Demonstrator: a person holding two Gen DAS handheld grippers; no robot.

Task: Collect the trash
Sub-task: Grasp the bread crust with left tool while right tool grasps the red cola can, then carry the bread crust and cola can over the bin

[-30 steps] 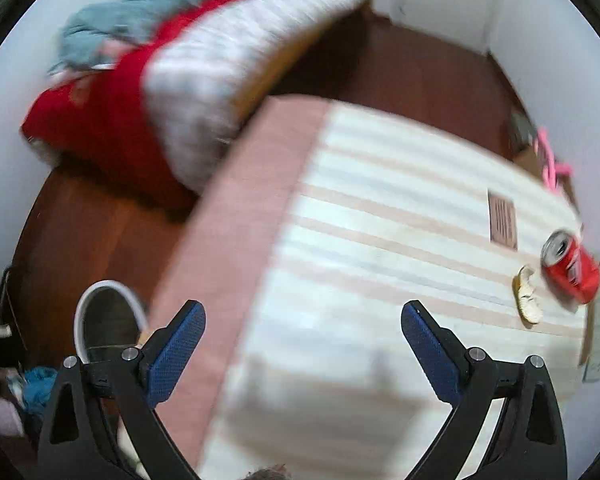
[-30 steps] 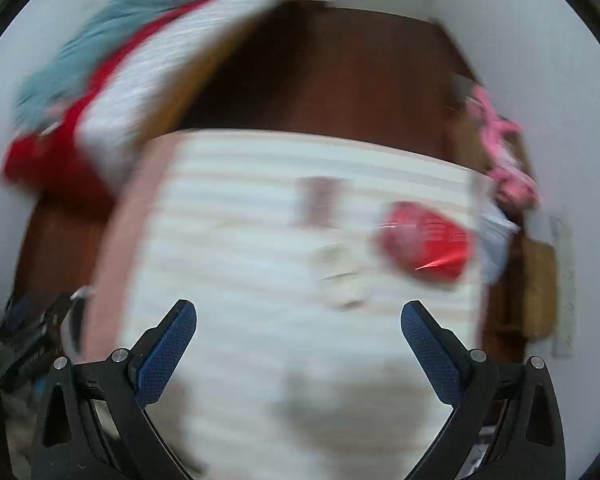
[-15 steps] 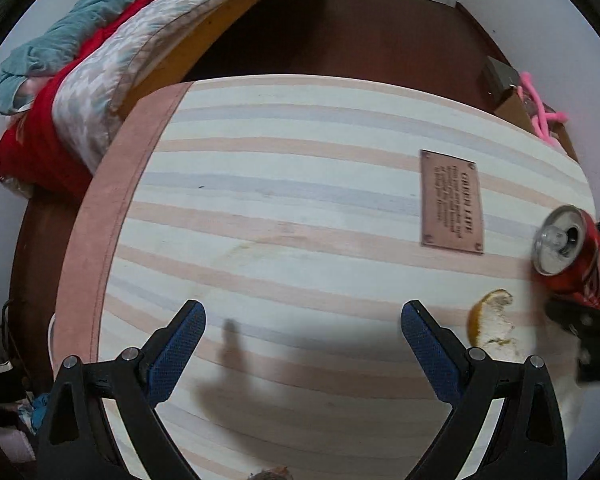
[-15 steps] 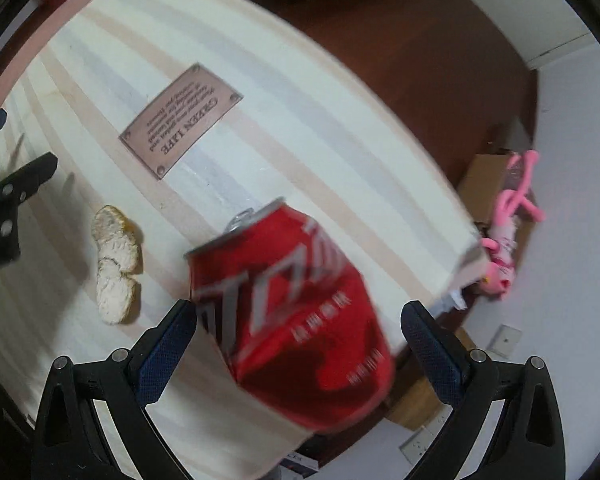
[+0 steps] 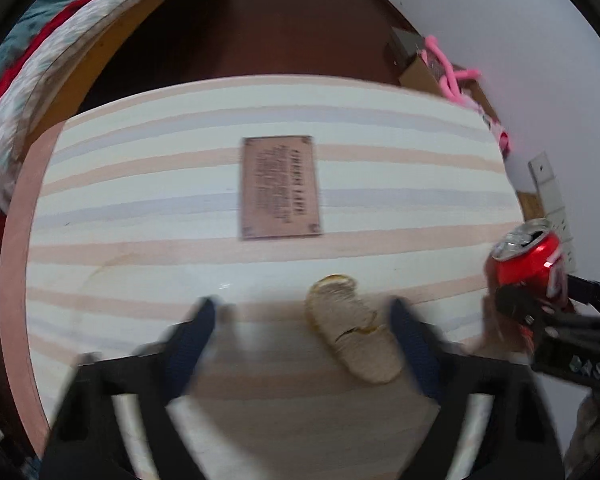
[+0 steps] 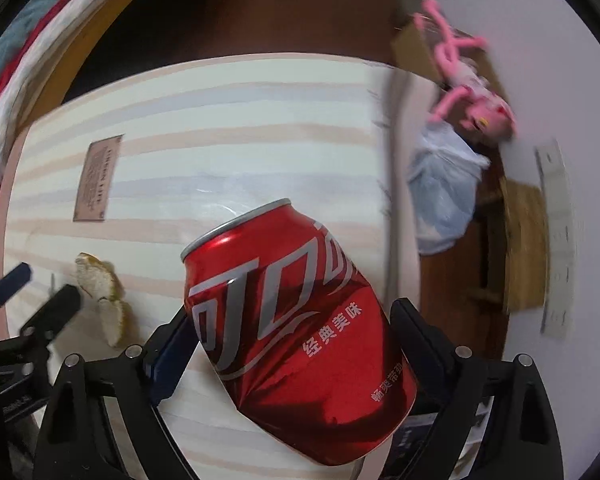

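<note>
A dented red soda can sits tilted between the fingers of my right gripper, which is shut on it above the striped table. The can also shows at the right edge of the left wrist view. A pale piece of fruit peel lies on the table between the fingers of my left gripper, which is open and blurred just above it. The peel and my left gripper show at the left of the right wrist view.
A brown label plate is fixed on the table. A bed with red and grey bedding stands at the left. A pink toy, a white plastic bag and cardboard boxes lie on the floor at the right.
My right gripper has closed on the red can and holds it tilted. My left gripper has moved right across the table and now straddles the peel.
</note>
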